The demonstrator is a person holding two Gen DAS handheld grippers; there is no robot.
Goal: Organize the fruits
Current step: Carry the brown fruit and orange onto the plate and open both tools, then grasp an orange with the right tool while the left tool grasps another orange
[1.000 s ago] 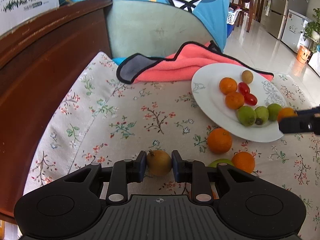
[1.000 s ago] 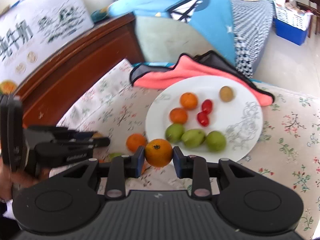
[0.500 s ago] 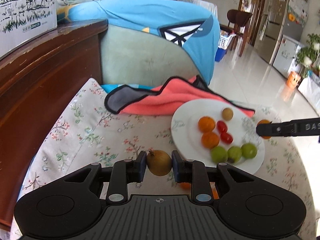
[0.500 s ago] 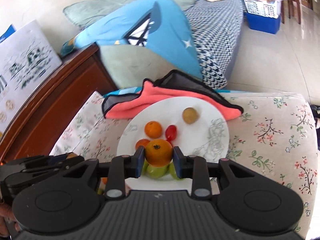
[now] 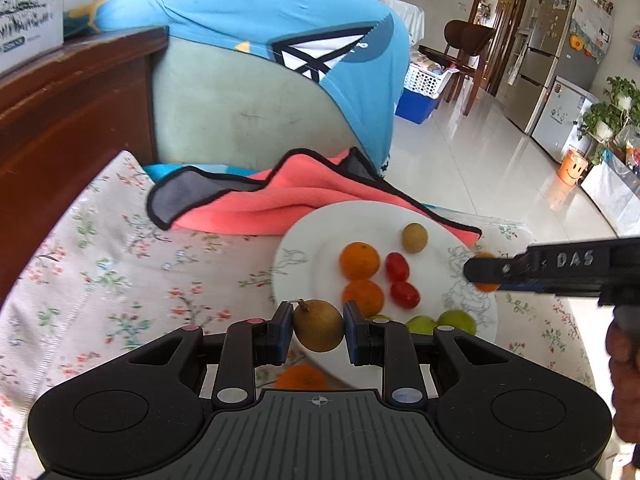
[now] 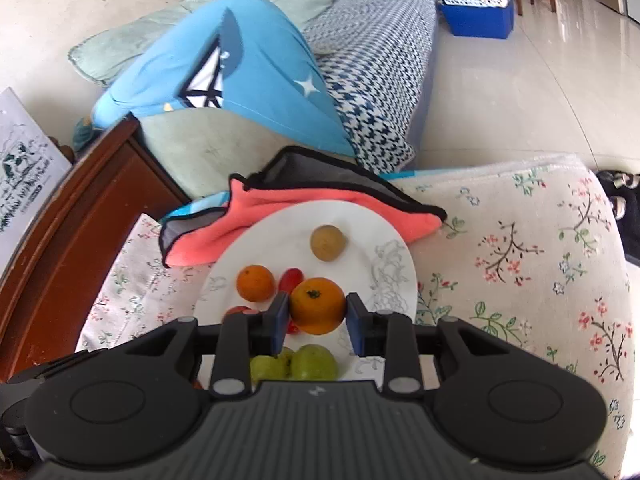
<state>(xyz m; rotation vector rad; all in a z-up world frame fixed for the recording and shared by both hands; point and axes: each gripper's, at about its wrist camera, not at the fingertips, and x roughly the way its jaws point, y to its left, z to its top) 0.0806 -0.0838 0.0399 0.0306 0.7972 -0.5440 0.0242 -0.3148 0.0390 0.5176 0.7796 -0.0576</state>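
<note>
My left gripper (image 5: pixel 318 330) is shut on a small brown fruit (image 5: pixel 319 325), held above the near left rim of the white plate (image 5: pixel 304 248). The plate carries two oranges (image 5: pixel 359 261), two red tomatoes (image 5: pixel 397 267), green fruits (image 5: pixel 456 321) and another brown fruit (image 5: pixel 414 237). In the right wrist view, my right gripper (image 6: pixel 317 316) is shut on an orange (image 6: pixel 317 305) above the plate (image 6: pixel 376 232). That gripper's fingers (image 5: pixel 500 270) reach in from the right in the left wrist view. One loose orange (image 5: pixel 302 376) lies on the cloth under my left gripper.
A pink and grey towel (image 5: pixel 256 200) lies behind the plate on the floral cloth (image 5: pixel 100 272). A dark wooden headboard (image 5: pixel 60 112) stands at the left. A blue and green cushion (image 5: pixel 248 80) sits behind. A person's hand (image 5: pixel 624 380) shows at the right edge.
My left gripper has carried the brown fruit right toward the plate's rim. My right gripper has brought the orange in over the plate and rolled.
</note>
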